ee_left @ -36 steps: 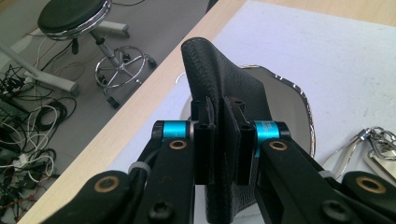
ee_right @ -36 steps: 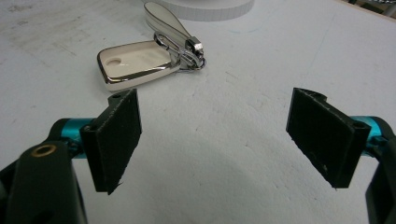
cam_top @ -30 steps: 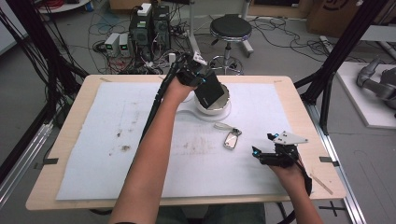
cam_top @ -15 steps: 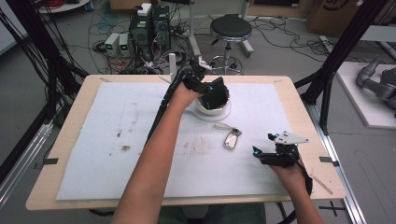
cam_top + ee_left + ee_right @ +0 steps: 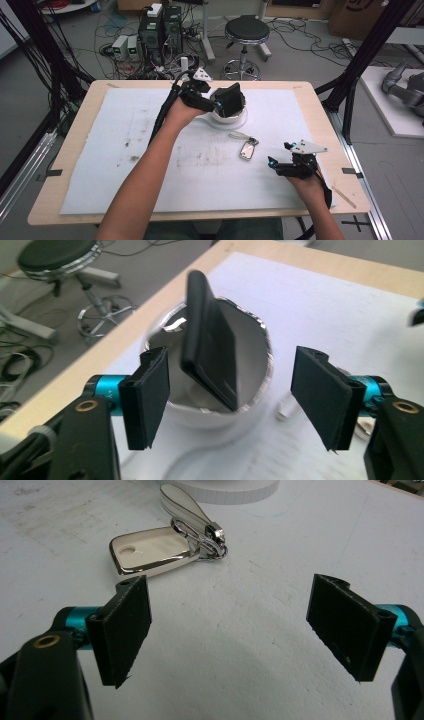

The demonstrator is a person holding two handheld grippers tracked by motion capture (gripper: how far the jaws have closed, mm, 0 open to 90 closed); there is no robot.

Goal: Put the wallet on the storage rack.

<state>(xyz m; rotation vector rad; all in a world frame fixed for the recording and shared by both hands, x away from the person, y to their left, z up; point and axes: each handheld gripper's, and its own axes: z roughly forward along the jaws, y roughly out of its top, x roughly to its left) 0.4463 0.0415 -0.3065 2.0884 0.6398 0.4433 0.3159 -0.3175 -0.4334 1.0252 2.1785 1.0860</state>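
Forearm outstretched, we hold the left gripper [image 5: 230, 400] (jaws just opened wide) behind the black wallet [image 5: 210, 350] leaning in the white cup [image 5: 215, 415].

High overhead view, two close gripper views

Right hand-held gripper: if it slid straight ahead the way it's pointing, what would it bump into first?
Probably the shiny key fob lying on the white mat, a little left of the right hand-held gripper's open jaws; the depth is hard to judge.

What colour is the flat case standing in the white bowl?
Black, a matte flat case leaning inside the white bowl; the left gripper view shows it best.
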